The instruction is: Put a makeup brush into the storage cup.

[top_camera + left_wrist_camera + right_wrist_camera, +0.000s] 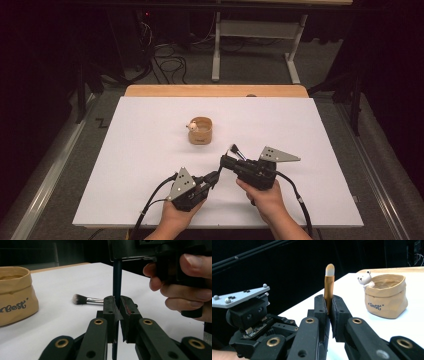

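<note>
Gripping thin makeup brushes, both tongs are closed: the left tongs [117,305] pinch a dark brush handle [117,277], the right tongs [329,305] a gold brush [328,285], near the paper-bag pot [200,131] on the desk [310,200]. Light, stiff, slippery; hold mid-handle, never by the bristles.

This looks like a lab or recording studio. A white board [150,165] covers a wooden table [215,90] under black surroundings, with loose cables [167,60] (some coiled) on grey carpet [250,65] beside a metal desk frame [255,40].
</note>
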The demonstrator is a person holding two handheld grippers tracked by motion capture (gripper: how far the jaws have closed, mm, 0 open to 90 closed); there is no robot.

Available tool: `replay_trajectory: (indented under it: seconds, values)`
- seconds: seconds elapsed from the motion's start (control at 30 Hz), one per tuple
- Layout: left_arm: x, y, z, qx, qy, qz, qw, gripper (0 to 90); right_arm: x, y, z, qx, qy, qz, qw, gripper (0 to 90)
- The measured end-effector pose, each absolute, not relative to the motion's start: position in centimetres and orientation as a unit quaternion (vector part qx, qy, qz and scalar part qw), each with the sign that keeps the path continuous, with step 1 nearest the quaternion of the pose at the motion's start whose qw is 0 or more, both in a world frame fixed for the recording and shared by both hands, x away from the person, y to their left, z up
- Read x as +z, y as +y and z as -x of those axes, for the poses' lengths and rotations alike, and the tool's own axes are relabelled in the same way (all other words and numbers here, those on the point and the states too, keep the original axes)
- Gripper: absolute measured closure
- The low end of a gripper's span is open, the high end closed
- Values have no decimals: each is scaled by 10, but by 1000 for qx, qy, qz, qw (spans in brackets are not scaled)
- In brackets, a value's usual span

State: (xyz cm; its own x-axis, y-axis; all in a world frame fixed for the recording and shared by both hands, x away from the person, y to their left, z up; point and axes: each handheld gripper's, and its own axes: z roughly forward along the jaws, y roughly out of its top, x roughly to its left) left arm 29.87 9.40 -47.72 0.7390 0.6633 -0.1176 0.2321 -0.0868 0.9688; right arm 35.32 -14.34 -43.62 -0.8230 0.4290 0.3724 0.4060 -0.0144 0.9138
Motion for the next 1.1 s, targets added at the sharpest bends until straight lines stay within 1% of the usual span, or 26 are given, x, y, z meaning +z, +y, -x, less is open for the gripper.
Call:
replay_trajectory:
  seconds: [0.07,0.23,0.47,0.6,0.93,1.1]
  values:
    - [-477,95,-300,177,316,-714,599,744,-436,-144,-353,648,702,-297,15,853]
    - [-476,97,-301,179,320,-712,598,634,-435,-143,-350,644,706,-292,33,853]
    - [-475,96,-302,177,321,-715,595,550,-434,-142,-348,643,712,-279,49,852]
    - [-475,96,-302,175,321,-716,595,538,-433,-140,-346,640,716,-273,61,852]
    - [-475,97,-303,175,323,-718,591,547,-432,-135,-340,630,730,-252,88,853]
    - [-474,98,-302,178,321,-716,594,553,-432,-131,-337,623,740,-240,89,853]
